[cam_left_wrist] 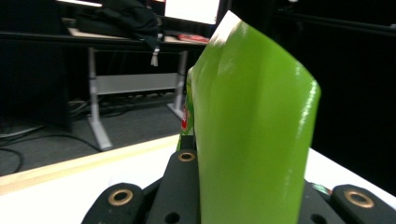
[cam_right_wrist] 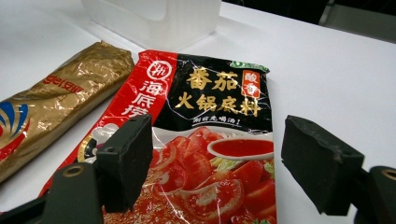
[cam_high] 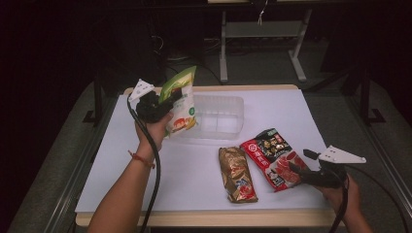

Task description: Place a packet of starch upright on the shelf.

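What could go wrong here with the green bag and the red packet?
The left gripper pinches the green bag by one edge above the table, beside the clear container; it could swing or slip before reaching it. The right gripper stands open over the flat red packet, so its jaws may slide off the film.

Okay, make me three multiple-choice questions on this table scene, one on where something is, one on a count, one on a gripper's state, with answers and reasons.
1. Where is the green packet?
A. Flat on the table
B. Held up by the left gripper, beside the clear container
C. Under the gold packet

2. How many packets lie flat on the table?
A. Two
B. Four
C. None

3. How stands the right gripper?
A. Shut on the gold packet
B. Open over the red-and-black packet
C. Shut on the container

Answers: 1 B, the high view shows it raised in the jaws; 2 A, gold and red-and-black; 3 B, jaws spread apart with the packet between them.
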`<state>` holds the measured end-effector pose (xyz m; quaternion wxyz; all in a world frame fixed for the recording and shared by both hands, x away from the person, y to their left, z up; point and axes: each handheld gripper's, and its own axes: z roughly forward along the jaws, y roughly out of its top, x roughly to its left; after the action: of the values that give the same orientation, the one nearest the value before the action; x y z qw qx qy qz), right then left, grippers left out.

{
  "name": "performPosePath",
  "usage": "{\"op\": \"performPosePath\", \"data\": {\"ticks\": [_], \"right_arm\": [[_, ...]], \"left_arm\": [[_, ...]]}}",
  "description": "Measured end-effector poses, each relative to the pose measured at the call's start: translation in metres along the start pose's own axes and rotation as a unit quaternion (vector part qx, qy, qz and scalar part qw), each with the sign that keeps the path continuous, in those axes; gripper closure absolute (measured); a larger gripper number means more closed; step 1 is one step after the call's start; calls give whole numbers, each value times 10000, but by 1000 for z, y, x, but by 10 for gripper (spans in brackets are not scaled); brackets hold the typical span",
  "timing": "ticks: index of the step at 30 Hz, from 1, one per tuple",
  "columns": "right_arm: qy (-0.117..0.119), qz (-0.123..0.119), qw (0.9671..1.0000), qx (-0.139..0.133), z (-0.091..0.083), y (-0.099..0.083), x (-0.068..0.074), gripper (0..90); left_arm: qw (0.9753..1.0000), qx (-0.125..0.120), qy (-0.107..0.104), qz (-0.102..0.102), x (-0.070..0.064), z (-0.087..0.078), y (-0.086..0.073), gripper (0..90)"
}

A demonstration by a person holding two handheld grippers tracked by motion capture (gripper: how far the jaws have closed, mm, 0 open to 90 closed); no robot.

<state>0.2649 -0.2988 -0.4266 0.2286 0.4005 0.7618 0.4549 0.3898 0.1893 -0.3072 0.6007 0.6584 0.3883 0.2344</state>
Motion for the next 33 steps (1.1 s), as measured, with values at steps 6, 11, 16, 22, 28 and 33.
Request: {"op": "performPosePath", "data": {"ticks": [6,11,16,22,28,33], "right_arm": [[9,-11,10000,1,0,0,1,244],[4,2,10000,12,0,-1,1,244],[19,-15,10000,5,0,-1,1,244],[62,-56,10000,30,1,-1,4,245],[78,-76,9999,57,1,-2,5,245],[89,-103,9999,55,1,-2,6,245]], "left_arm": [[9997,30,262,17,9,27,0,849],[9990,3,434,-55,16,39,-4,849],[9977,-65,650,-156,20,56,-8,849],[9961,-64,874,65,16,75,-11,849],[9946,-137,1016,178,13,87,-13,849],[9928,-283,1125,291,11,96,-19,850]]}}
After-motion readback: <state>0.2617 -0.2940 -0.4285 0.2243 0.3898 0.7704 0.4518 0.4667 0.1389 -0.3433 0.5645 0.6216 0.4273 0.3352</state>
